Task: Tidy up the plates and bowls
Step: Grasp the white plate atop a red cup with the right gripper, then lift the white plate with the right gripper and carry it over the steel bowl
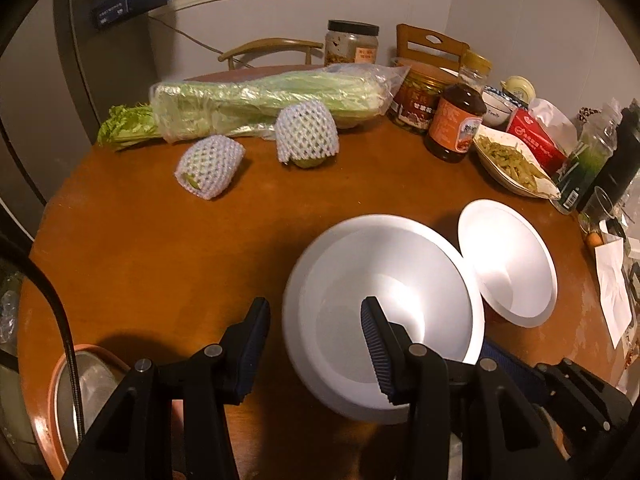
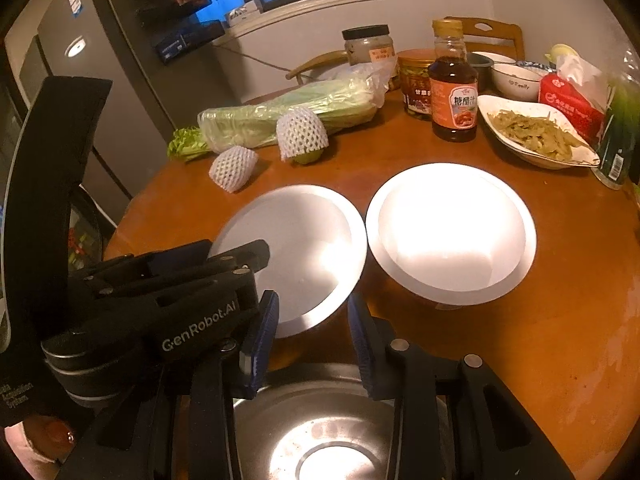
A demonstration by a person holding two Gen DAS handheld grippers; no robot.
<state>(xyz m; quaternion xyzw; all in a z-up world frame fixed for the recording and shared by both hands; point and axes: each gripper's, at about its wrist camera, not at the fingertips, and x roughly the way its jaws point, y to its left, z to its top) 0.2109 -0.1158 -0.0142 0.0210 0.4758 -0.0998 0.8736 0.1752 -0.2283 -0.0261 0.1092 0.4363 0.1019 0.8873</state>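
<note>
"GenRobot.AI" marks the left hand-held gripper point(image 2: 260, 256); "Family" a bowl point(image 2: 516, 78).

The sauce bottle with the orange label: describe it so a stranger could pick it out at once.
On the round wooden table, look at the far side, behind the two white bowls. The sauce bottle stands upright beside a dish of green vegetables; its dark liquid, orange label and narrow neck set it apart from the squat jars.

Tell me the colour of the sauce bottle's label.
Orange, with a picture and dark characters on the sauce bottle; clearest in the right wrist view.

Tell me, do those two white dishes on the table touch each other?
Cannot tell. In the right wrist view the left white dish and the right white dish nearly meet, rim to rim; the left wrist view has their rims overlapping, so neither shows contact plainly.
</note>
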